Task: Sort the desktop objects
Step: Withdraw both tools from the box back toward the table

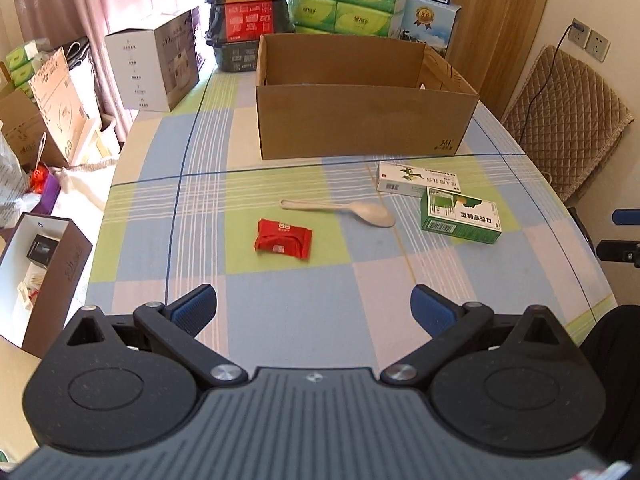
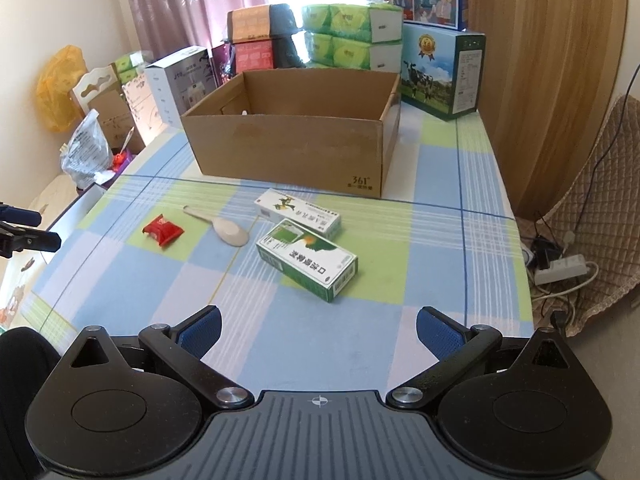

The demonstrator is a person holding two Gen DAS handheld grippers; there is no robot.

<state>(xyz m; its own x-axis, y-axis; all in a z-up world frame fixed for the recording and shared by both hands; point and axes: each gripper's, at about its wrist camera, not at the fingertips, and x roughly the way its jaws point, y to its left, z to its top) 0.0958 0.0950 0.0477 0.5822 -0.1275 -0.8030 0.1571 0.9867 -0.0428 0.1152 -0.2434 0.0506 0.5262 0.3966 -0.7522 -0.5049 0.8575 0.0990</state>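
An open cardboard box [image 1: 360,124] [image 2: 288,152] stands at the back of the checked tablecloth. In front of it lie a red snack packet [image 1: 283,239] [image 2: 163,231], a white plastic spoon [image 1: 340,211] [image 2: 224,226], a white medicine box [image 1: 416,178] [image 2: 298,214] and a green and white medicine box [image 1: 460,216] [image 2: 308,260]. My left gripper [image 1: 314,306] hovers open near the table's front edge, short of the red packet. My right gripper [image 2: 318,328] is open too, just short of the green box. Nothing sits between either pair of fingers.
Behind the cardboard box are stacked black food boxes [image 1: 250,12], green tissue packs [image 1: 348,0] [image 2: 352,36] and a milk carton box [image 2: 440,68]. A white appliance box [image 1: 156,60] stands back left. A padded chair [image 1: 568,120] sits off the table's right side, floor clutter on the left.
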